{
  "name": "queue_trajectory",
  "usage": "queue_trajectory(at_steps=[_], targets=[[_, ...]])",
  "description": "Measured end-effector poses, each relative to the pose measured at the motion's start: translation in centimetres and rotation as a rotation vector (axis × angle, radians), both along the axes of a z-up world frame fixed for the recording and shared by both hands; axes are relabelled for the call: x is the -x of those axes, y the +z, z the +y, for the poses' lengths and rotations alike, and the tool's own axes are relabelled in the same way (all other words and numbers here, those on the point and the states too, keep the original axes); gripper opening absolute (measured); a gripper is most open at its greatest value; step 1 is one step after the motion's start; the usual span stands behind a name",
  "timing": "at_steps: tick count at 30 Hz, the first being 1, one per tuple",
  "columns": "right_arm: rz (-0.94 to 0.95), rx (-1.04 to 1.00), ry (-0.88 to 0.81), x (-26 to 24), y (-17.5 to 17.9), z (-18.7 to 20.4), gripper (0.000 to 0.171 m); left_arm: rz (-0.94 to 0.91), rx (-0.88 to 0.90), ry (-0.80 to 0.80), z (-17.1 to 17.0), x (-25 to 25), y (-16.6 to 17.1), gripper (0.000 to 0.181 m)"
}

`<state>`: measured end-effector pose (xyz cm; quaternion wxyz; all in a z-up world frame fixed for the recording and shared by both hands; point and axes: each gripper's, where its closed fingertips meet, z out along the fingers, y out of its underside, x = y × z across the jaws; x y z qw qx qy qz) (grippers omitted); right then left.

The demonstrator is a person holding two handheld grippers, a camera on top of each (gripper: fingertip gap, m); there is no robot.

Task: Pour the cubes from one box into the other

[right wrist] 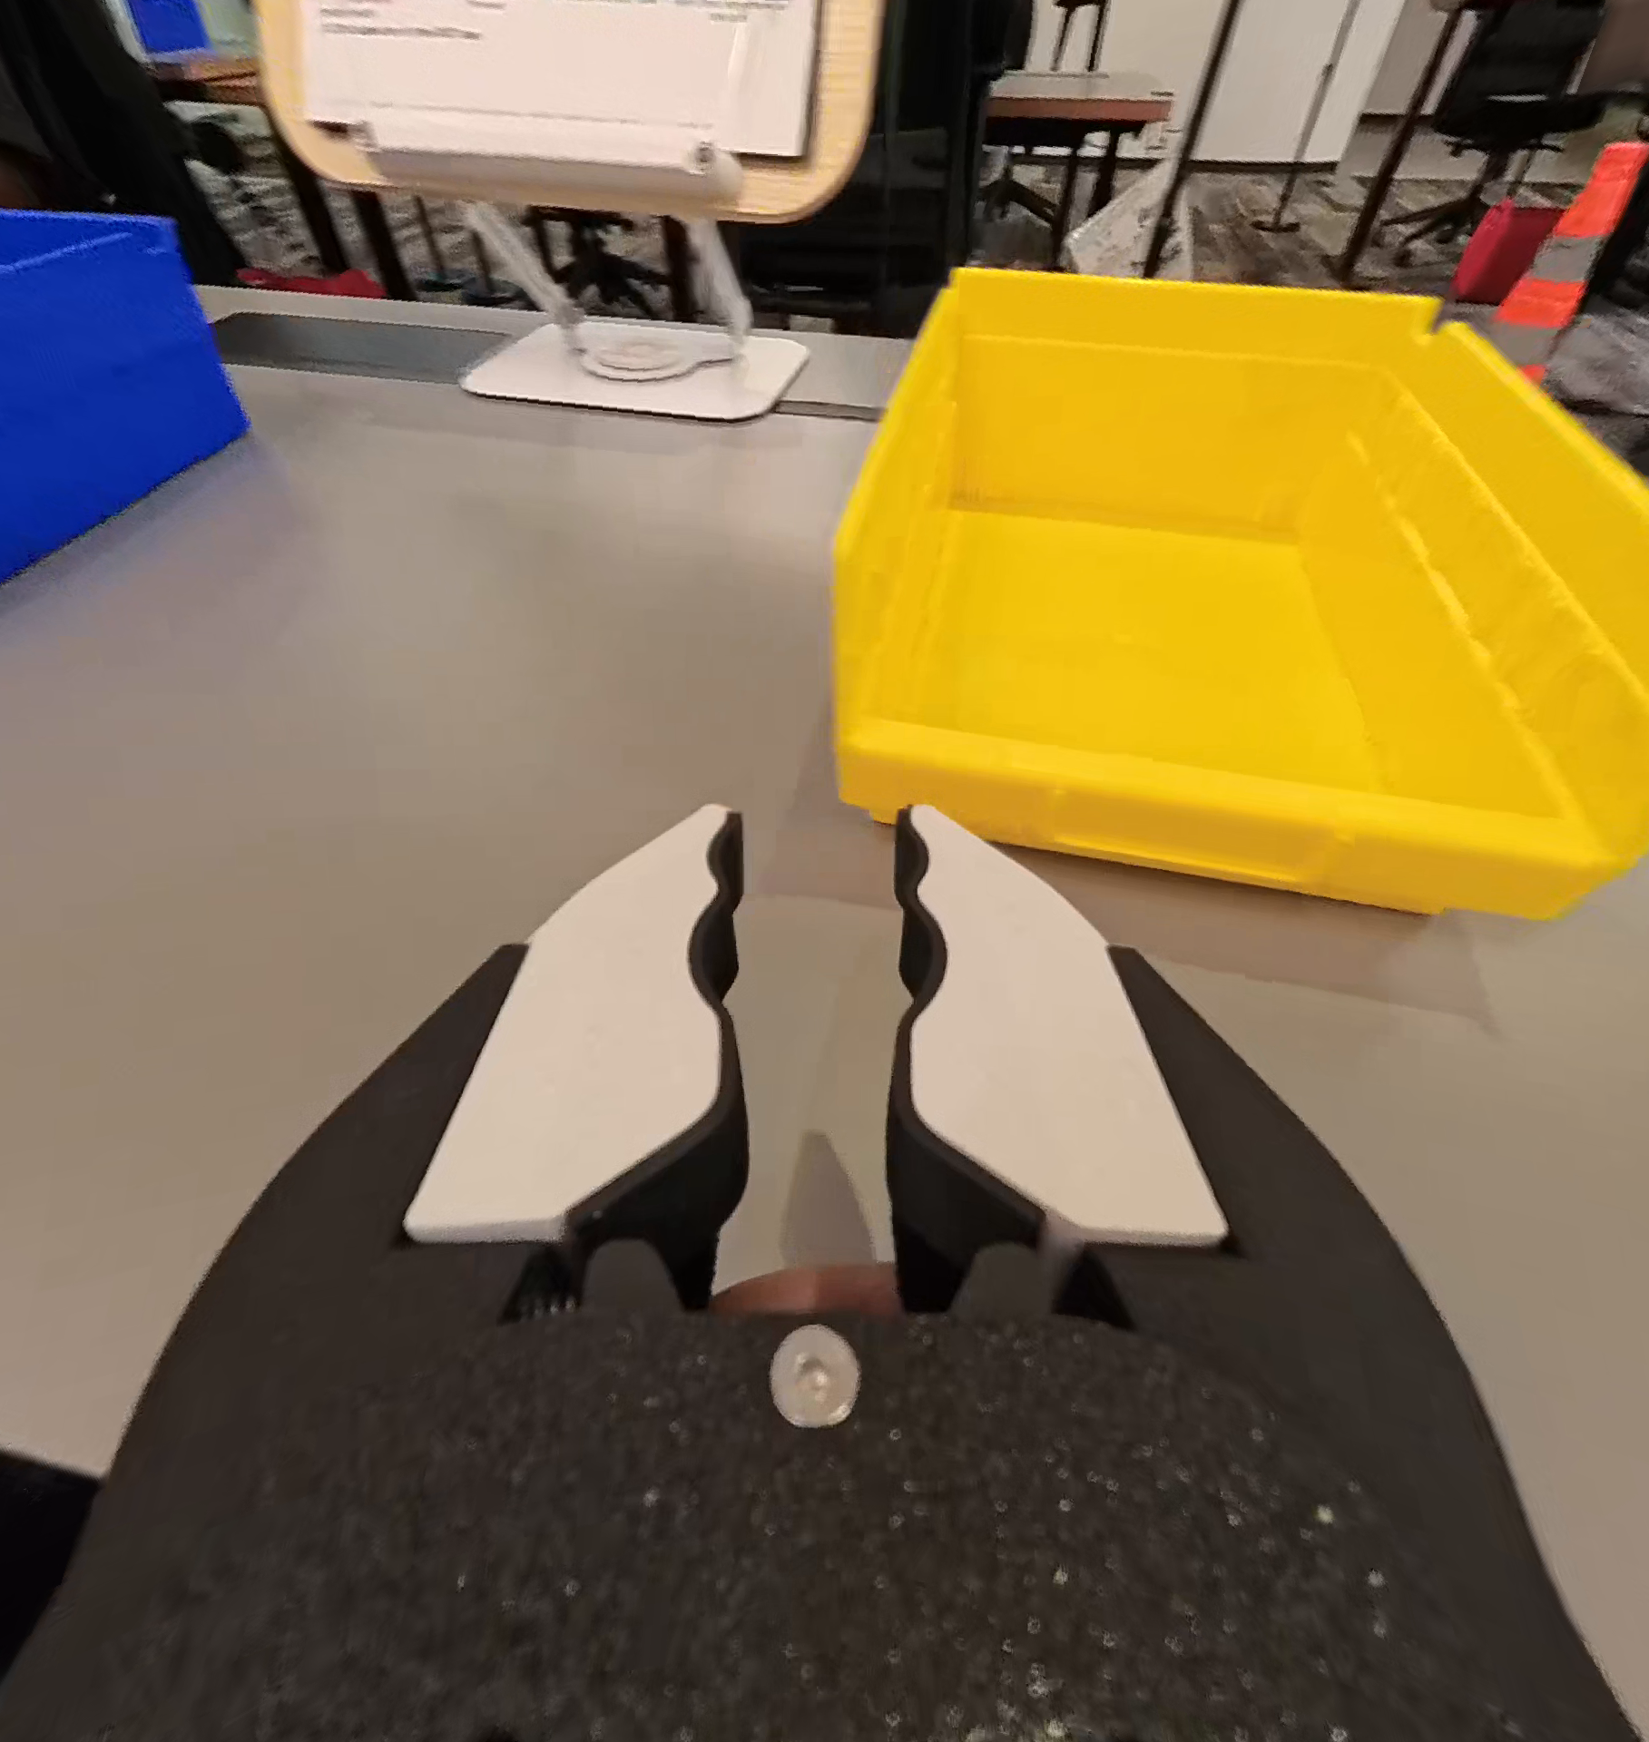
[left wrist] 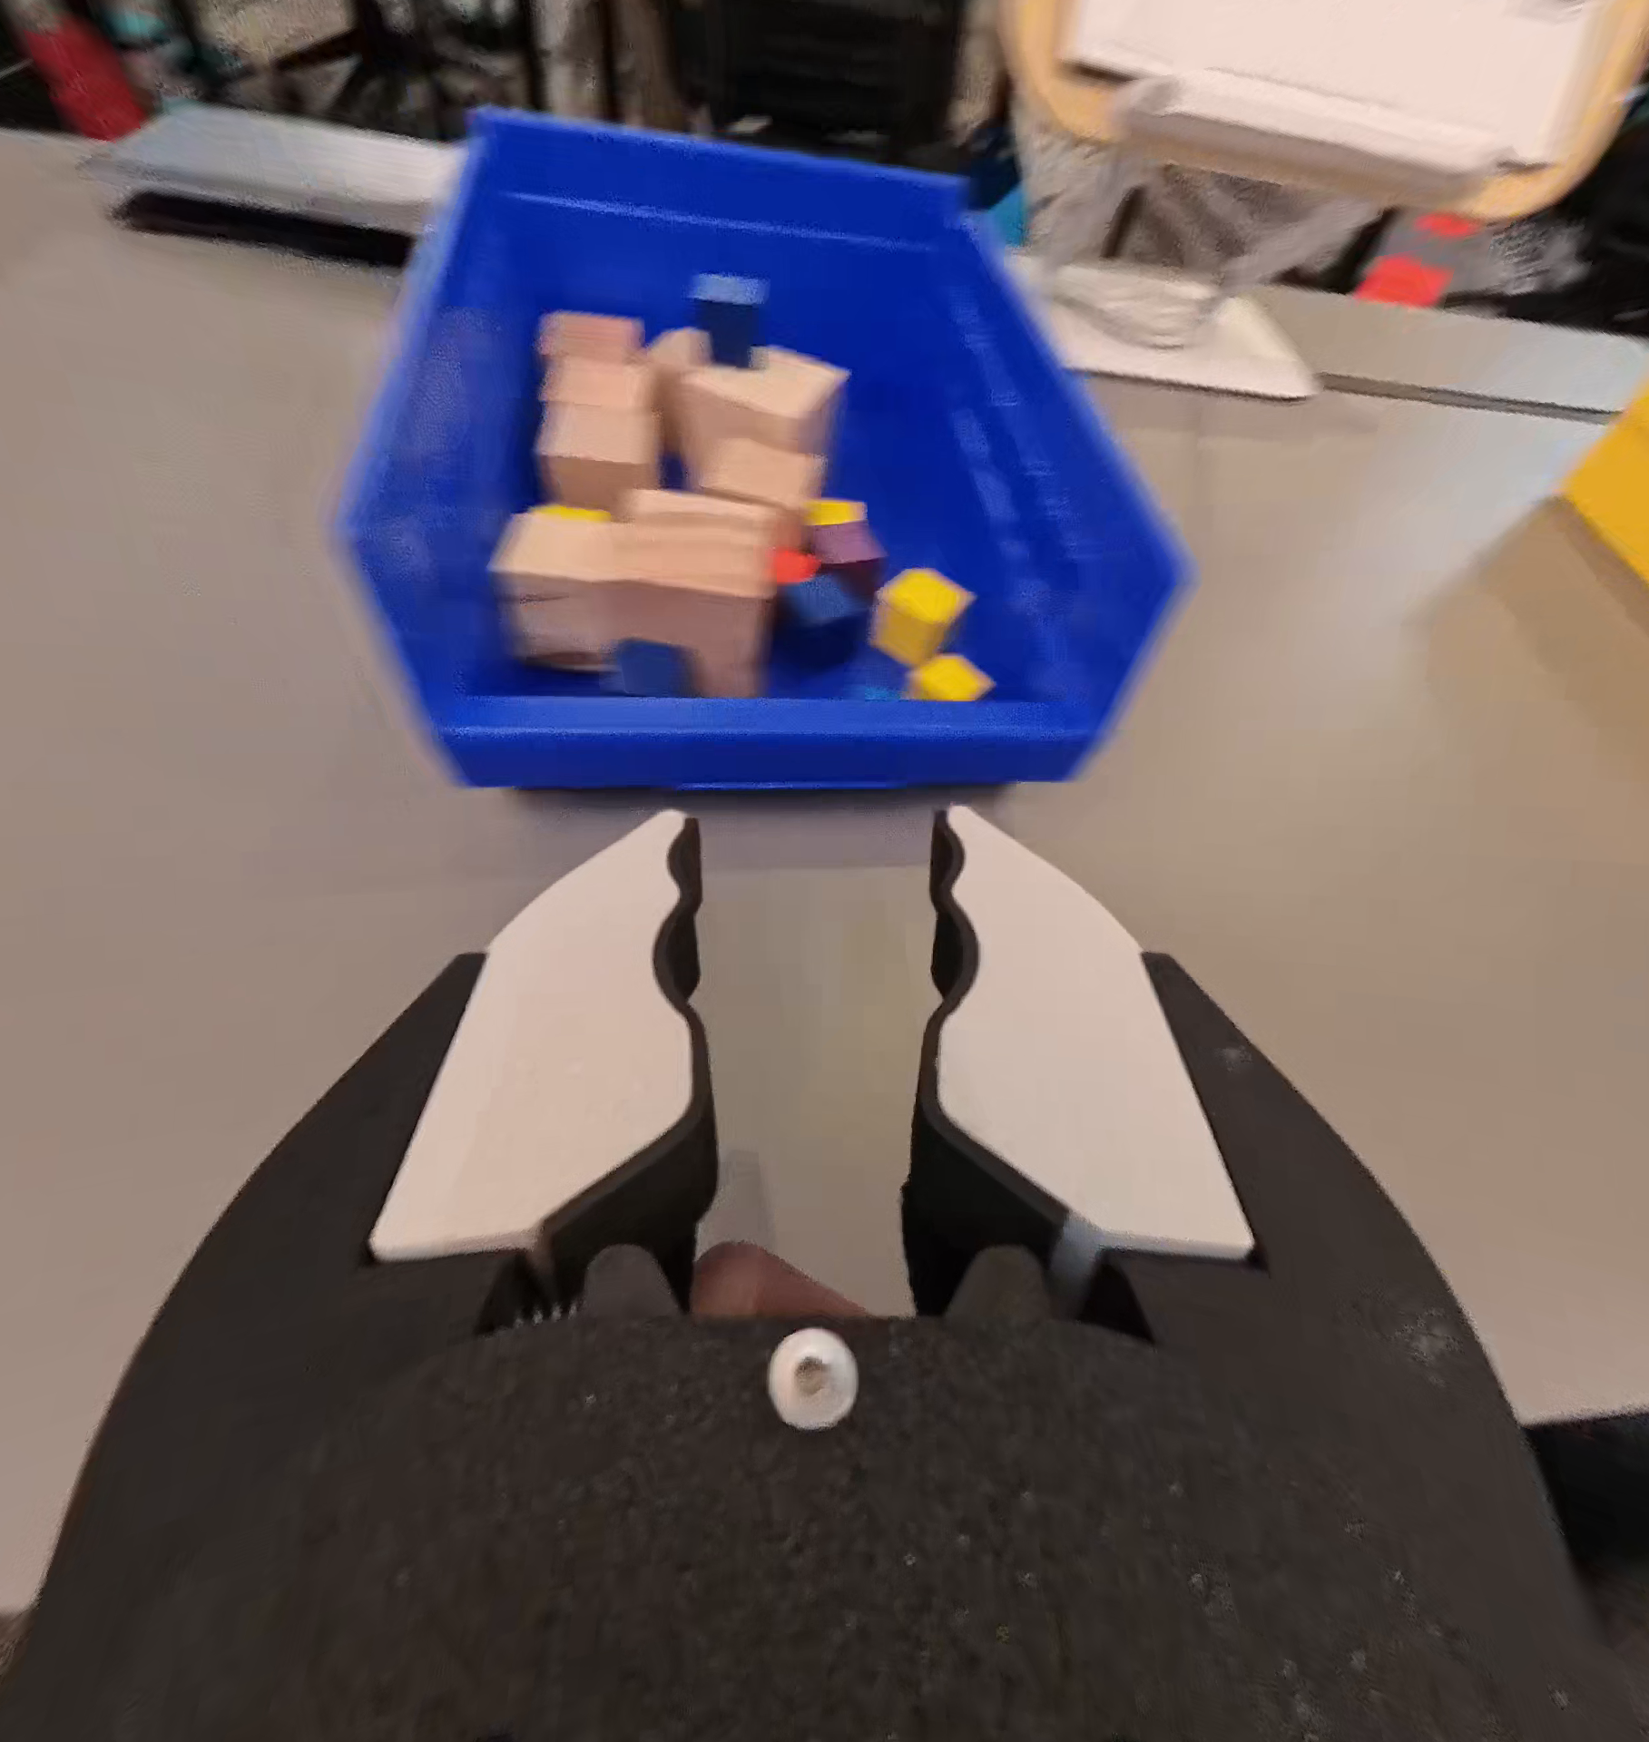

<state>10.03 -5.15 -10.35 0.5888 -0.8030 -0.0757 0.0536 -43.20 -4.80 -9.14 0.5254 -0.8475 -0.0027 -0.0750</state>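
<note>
A wide grey table (right wrist: 443, 660) carries everything. The yellow box (right wrist: 1226, 829) sits empty towards its right side, well apart from the blue box (left wrist: 764, 745), which stands further left and holds the cubes (left wrist: 651, 528): a heap of pale wooden ones with a few small yellow, blue, red and purple ones by the near wall. A screen stand (right wrist: 641, 363) rests at the table's far edge between the boxes. The left gripper (left wrist: 813, 825) hovers just short of the blue box's near wall, jaws parted and empty. The right gripper (right wrist: 818, 820) hangs beside the yellow box's near left corner, also parted, gripping nothing. A shallow pinch on the thin wall could likely let the loaded box twist and spill cubes onto the table.
</note>
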Motion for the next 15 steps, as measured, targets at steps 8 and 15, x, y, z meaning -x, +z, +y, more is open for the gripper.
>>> queue_trajectory(at_steps=[8,15], targets=[[0.009,0.128,0.307,14.3,-1.3,-1.3,0.041,0.072,0.09,0.041,7.3,9.6,-2.6,0.052],[0.042,0.163,0.432,26.9,-1.8,0.6,0.043,0.161,0.026,-0.035,10.9,9.2,-3.1,0.004]])
